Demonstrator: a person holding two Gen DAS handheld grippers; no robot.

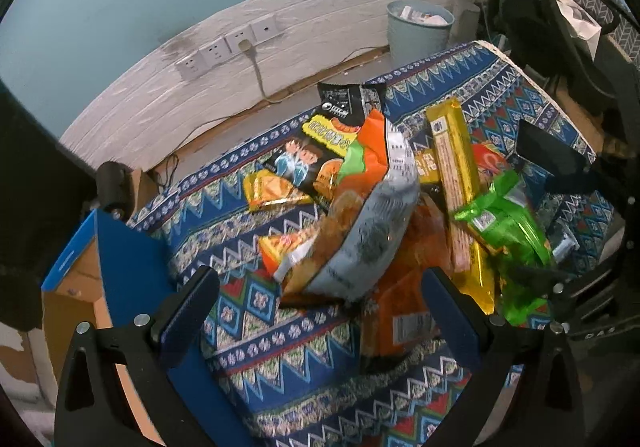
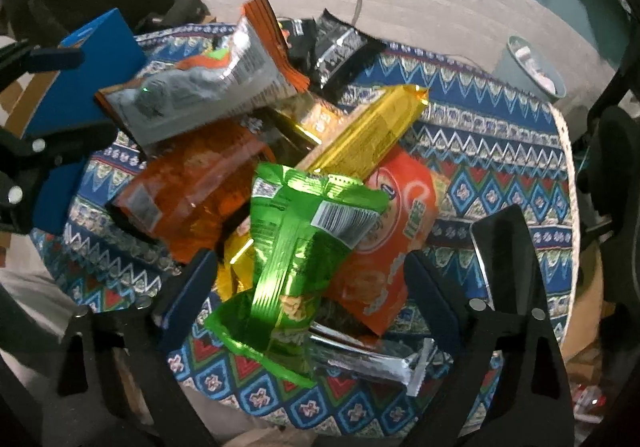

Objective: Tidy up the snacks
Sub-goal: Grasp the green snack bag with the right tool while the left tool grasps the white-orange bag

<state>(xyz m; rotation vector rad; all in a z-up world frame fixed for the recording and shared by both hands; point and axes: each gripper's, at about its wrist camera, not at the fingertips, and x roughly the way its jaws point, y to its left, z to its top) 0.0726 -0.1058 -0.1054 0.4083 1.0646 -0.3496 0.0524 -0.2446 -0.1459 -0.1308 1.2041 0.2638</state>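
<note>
Your right gripper point(image 2: 308, 279), fingers apart, straddles the green packet point(image 2: 296, 247) atop the snack pile point(image 2: 224, 151) mid-table. Close squarely on its crimped middle. Your left gripper point(image 1: 320, 295) hangs spread near the silver-backed bag point(image 1: 360, 231); keep clear.

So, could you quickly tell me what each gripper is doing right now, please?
Left gripper: open, holding nothing, above the snack pile.
Right gripper: open around the green packet, not gripping it.

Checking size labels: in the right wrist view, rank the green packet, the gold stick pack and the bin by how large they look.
1. green packet, though it lies nearest the camera.
2. gold stick pack.
3. bin, far off, so probably bigger than it looks.
</note>
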